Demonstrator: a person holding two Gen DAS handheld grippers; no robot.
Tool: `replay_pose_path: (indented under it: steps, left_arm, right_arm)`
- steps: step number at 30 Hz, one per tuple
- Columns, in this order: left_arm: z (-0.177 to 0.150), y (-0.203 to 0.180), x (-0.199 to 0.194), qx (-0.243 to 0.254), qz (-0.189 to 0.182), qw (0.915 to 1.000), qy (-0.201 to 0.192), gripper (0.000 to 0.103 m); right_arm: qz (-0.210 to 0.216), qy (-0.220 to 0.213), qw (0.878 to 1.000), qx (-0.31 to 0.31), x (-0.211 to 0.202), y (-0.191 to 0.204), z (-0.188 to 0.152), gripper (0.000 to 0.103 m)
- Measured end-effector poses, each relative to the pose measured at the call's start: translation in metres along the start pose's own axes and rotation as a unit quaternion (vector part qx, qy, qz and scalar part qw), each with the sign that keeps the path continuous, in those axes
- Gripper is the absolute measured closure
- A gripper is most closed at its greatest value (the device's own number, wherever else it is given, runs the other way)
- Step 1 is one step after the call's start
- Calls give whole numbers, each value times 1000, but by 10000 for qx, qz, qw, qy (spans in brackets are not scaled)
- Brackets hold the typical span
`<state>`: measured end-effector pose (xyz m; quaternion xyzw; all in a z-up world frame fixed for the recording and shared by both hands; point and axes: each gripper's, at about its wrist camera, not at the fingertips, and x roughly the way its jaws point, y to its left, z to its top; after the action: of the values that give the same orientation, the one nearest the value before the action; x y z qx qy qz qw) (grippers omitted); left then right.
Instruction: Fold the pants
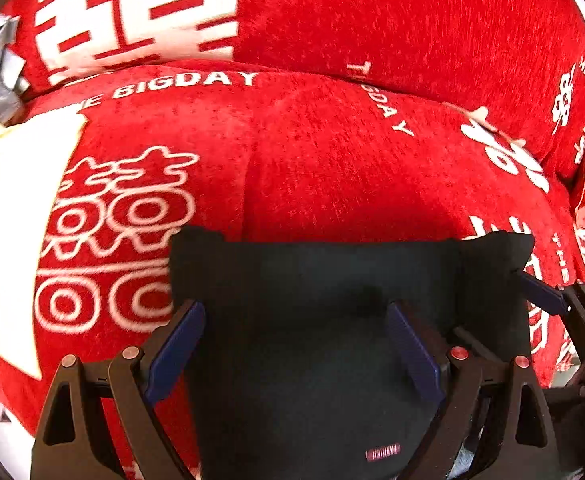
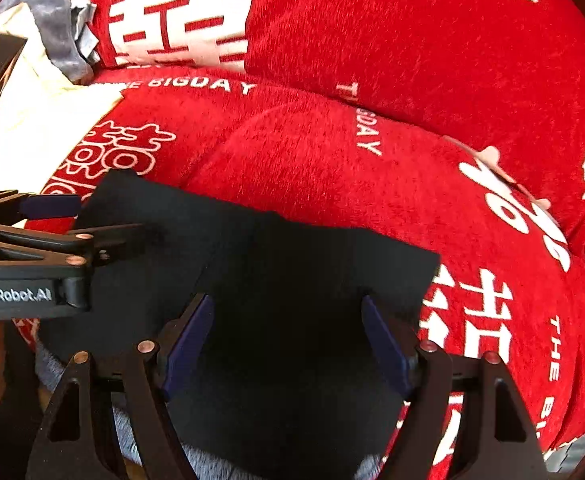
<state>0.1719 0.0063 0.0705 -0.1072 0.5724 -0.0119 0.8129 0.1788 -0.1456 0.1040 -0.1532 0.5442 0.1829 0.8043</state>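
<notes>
Black pants (image 1: 324, 280) folded flat on a red sofa cover (image 1: 332, 160) with white lettering, straight far edge across the seat cushion. Left gripper (image 1: 296, 344) over them, jaws spread wide, pads pressing nothing. Right gripper (image 2: 288, 340) just beside, jaws likewise apart above the dark cloth, gripping nothing. Pale cloth (image 2: 40, 120) and grey fabric (image 2: 58, 12) near the sofa's far left corner.

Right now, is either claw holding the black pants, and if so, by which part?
Nothing is held. The left claw and the right claw both stand open above the folded black pants, pads clear of the cloth.
</notes>
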Motion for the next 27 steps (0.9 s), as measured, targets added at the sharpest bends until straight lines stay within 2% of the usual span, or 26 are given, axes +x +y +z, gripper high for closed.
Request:
replay_pose_path:
  steps: [2, 8, 11, 15, 18, 19, 21, 27]
  left_arm:
    - [4, -5, 17, 128, 44, 9997, 221, 10]
    - [3, -9, 22, 193, 42, 9997, 161, 10]
    - [4, -10, 12, 194, 57, 9998, 39, 10]
    - [12, -5, 0, 34, 0, 9997, -250, 10]
    - [13, -3, 7, -18, 101, 9999, -77, 10]
    - [10, -2, 13, -28, 165, 9998, 47, 10]
    - [3, -5, 14, 83, 243, 9997, 17, 10]
    - [-26, -15, -2, 296, 342, 9989, -127, 10]
  right_arm:
    - [222, 78, 9996, 148, 11, -6, 1, 11]
    - [158, 16, 9998, 133, 20, -5, 0, 7]
    - [129, 79, 9998, 125, 20, -5, 4, 6]
    - [149, -127, 9993, 332, 5, -6, 11, 5]
    - [31, -61, 9990, 435, 10, -5, 15, 5]
    - [0, 15, 9991, 418, 13, -3, 14, 6]
    - [-150, 153, 9993, 290, 18, 4, 7, 6]
    - [-196, 18, 9995, 231, 0, 10, -21, 6]
